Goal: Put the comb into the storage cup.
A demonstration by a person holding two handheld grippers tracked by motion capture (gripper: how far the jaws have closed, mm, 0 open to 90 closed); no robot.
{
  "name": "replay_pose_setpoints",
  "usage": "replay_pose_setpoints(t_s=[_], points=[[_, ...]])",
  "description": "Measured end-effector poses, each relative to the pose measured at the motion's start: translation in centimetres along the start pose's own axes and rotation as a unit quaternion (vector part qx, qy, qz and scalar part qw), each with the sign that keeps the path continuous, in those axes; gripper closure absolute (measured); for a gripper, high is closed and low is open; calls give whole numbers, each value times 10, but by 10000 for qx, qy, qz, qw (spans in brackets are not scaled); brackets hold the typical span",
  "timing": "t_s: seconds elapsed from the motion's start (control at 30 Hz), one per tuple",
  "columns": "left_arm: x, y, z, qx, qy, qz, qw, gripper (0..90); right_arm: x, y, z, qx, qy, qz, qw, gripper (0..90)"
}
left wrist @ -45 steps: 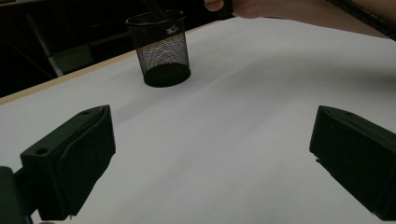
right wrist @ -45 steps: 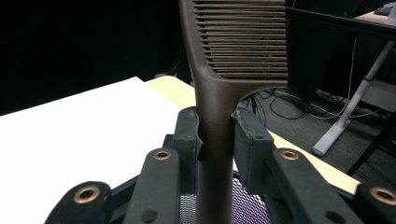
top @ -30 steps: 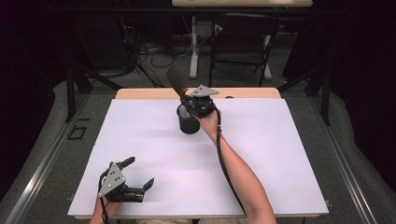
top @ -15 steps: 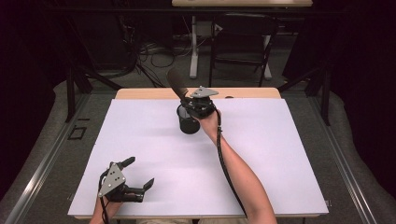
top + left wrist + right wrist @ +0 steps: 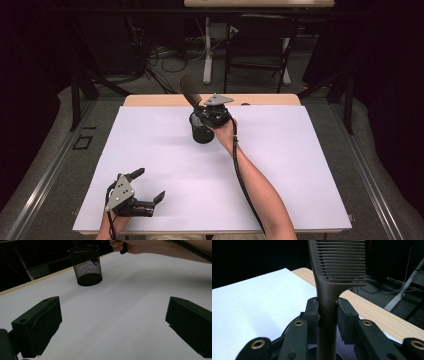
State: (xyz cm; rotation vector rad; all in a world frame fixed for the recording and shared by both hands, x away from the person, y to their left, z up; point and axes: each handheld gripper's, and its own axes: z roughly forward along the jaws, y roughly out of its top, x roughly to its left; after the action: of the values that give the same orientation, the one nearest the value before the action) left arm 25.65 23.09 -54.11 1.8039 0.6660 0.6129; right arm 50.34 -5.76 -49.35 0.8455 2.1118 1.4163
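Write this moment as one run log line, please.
right gripper: shut on comb, handle in mesh cup | left gripper: open, idle over table

Dark brown comb; black mesh cup; white table cover.

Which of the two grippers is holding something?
The right gripper, by the mesh cup, is shut on a dark comb. The left gripper is open.
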Motion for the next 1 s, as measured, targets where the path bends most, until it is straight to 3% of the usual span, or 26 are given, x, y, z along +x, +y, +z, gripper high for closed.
replay_pose_setpoints(t_s=[1.0], points=[[0,-1,0,17,0,-9,10000,6,4,-6,2,330,-58,-155,9993,721]])
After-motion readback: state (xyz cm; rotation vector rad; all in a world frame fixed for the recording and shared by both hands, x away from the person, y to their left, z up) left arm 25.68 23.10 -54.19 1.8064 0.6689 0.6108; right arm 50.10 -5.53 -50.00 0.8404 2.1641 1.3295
